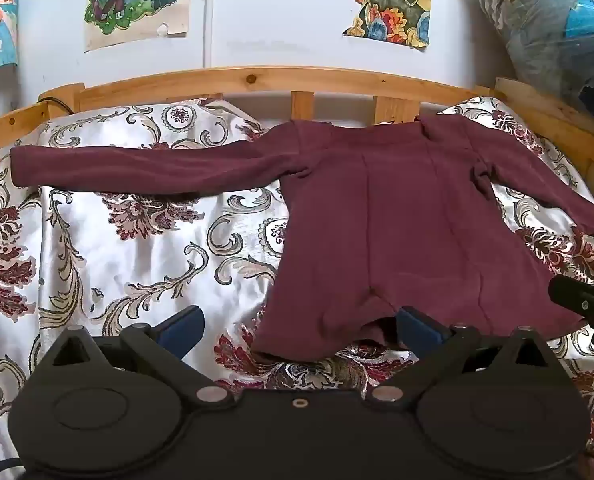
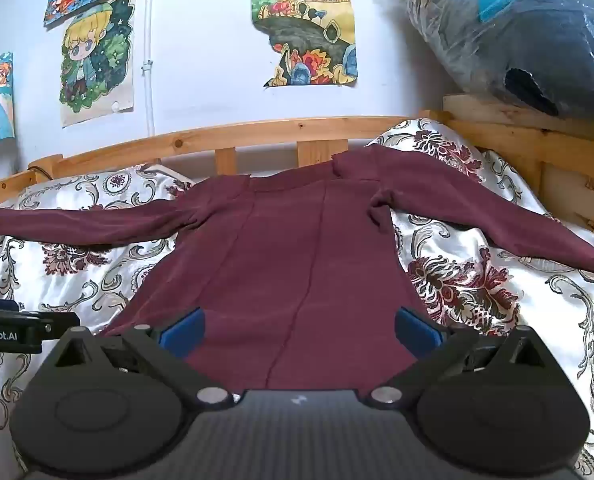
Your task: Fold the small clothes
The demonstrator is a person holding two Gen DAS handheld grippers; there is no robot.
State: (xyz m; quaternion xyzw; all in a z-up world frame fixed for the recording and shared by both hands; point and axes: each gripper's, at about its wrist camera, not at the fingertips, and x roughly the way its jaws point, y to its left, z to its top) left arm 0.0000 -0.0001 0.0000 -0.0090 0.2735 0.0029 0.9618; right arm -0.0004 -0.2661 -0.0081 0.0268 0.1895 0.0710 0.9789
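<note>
A maroon long-sleeved top (image 1: pixel 397 208) lies flat on the floral bedspread, both sleeves spread out sideways, collar toward the headboard. It also shows in the right wrist view (image 2: pixel 289 256). My left gripper (image 1: pixel 299 330) is open, hovering at the top's lower left hem corner, its blue fingers (image 1: pixel 181 328) apart on either side of that corner. My right gripper (image 2: pixel 299 330) is open above the hem's middle, with the fabric between its spread blue fingers (image 2: pixel 419 332). Neither holds cloth. The right gripper's black body shows at the right edge of the left wrist view (image 1: pixel 589 304).
The floral satin bedspread (image 1: pixel 137 248) covers the bed. A wooden bed rail (image 1: pixel 257 80) runs along the far side and the right side (image 2: pixel 537 152). A plastic-wrapped bundle (image 2: pixel 529 40) sits at the upper right. Posters hang on the wall.
</note>
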